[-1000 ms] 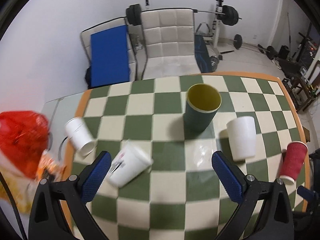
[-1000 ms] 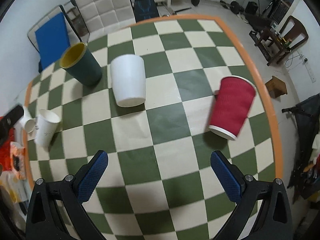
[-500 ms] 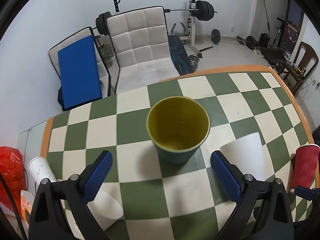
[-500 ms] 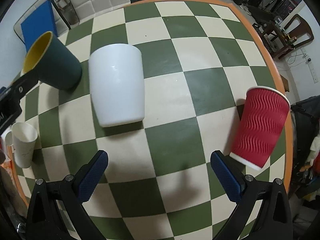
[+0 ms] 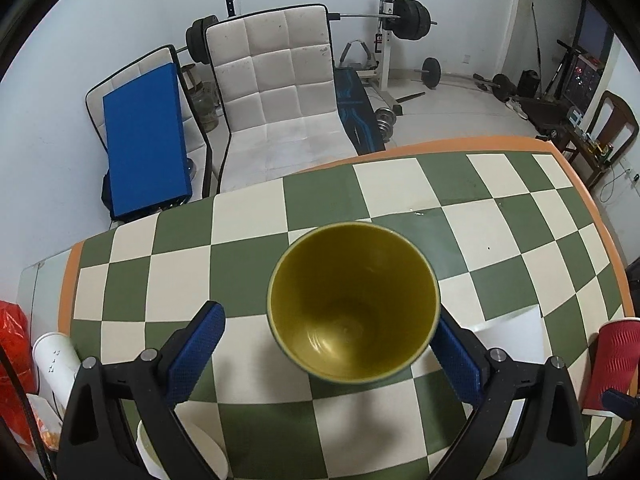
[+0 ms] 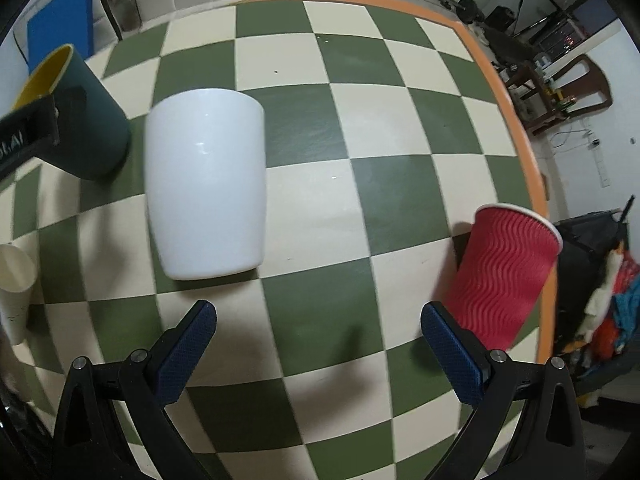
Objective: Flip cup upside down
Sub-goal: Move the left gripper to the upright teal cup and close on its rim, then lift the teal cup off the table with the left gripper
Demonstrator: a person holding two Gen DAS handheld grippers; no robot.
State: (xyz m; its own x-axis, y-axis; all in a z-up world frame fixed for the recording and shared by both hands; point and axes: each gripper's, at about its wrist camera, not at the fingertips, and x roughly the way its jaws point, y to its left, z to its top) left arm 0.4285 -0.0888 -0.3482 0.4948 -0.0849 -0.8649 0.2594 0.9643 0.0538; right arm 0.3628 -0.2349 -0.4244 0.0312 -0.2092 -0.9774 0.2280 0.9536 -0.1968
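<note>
A dark green cup with a yellow inside (image 5: 354,300) stands upright on the checkered table (image 5: 248,236). My left gripper (image 5: 326,354) is open, and the cup sits between its blue fingers (image 5: 196,350), near the right one. In the right wrist view the same cup (image 6: 86,120) is at the far left with the left gripper's finger (image 6: 28,132) beside it. My right gripper (image 6: 318,350) is open and empty above the table. A white cup (image 6: 206,180) stands upside down ahead of it, a red ribbed cup (image 6: 504,274) to its right.
Two white paper cups (image 5: 54,356) are at the table's left edge, near a red bag (image 5: 14,344). The red cup (image 5: 612,364) stands near the right orange edge (image 6: 524,132). White padded chairs (image 5: 276,80) and gym weights stand beyond the table.
My left gripper has moved forward, so the green cup now sits between its fingers. My right gripper has moved closer to the white and red cups.
</note>
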